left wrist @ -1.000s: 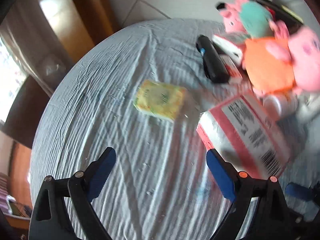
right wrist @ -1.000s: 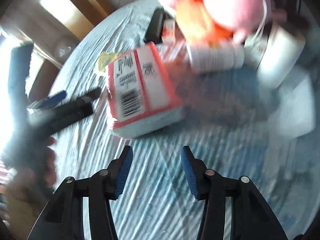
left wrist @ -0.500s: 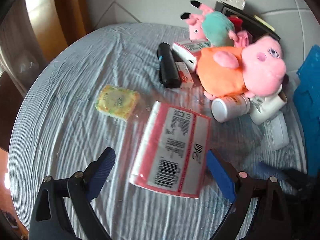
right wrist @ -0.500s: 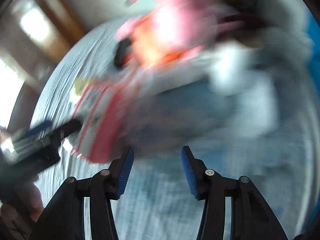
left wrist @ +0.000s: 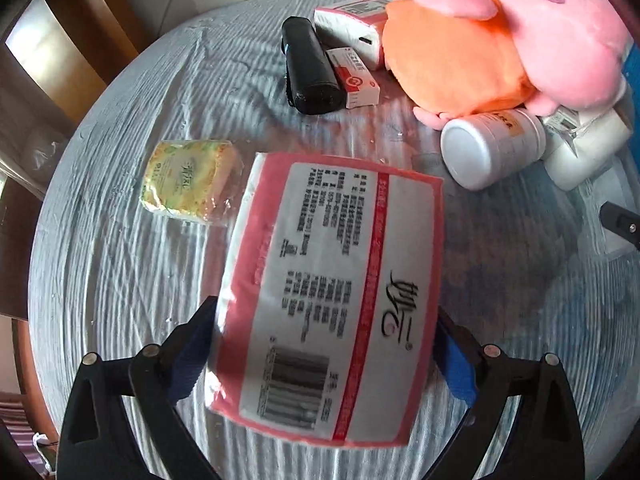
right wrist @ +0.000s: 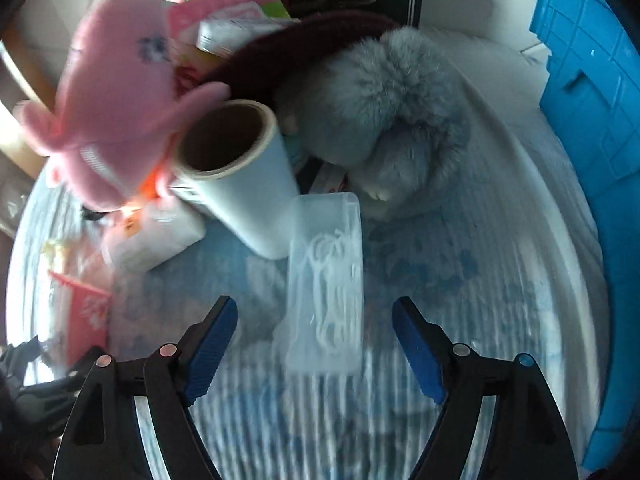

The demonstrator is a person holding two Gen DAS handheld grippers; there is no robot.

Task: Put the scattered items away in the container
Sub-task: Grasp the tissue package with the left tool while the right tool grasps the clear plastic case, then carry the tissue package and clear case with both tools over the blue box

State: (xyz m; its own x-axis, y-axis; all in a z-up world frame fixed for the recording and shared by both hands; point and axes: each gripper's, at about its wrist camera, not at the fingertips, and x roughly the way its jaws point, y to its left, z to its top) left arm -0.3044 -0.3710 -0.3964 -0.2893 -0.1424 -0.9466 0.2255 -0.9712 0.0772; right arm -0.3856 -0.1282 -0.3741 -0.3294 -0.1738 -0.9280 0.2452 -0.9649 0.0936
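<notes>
In the left wrist view my left gripper [left wrist: 324, 344] is open, its blue fingers either side of a red-and-white tissue pack [left wrist: 332, 288] lying on the striped tablecloth. In the right wrist view my right gripper [right wrist: 314, 344] is open wide, with a clear plastic box [right wrist: 326, 280] of white cord between its fingers on the cloth. The blue crate [right wrist: 592, 128] stands at the right edge. A corner of the tissue pack [right wrist: 86, 308] shows at the left.
A yellow tissue packet [left wrist: 190, 180], black cylinder [left wrist: 312, 68], small red-and-white box [left wrist: 354, 76], white bottle [left wrist: 492, 148] and pink-and-orange pig plush [left wrist: 500, 40] lie beyond. A paper roll [right wrist: 240, 176], grey plush [right wrist: 384, 120] and dark red hat [right wrist: 288, 52] crowd the right view.
My left gripper moved forward until the tissue pack sits between its fingers. My right gripper swung right toward the clear box and opened wider.
</notes>
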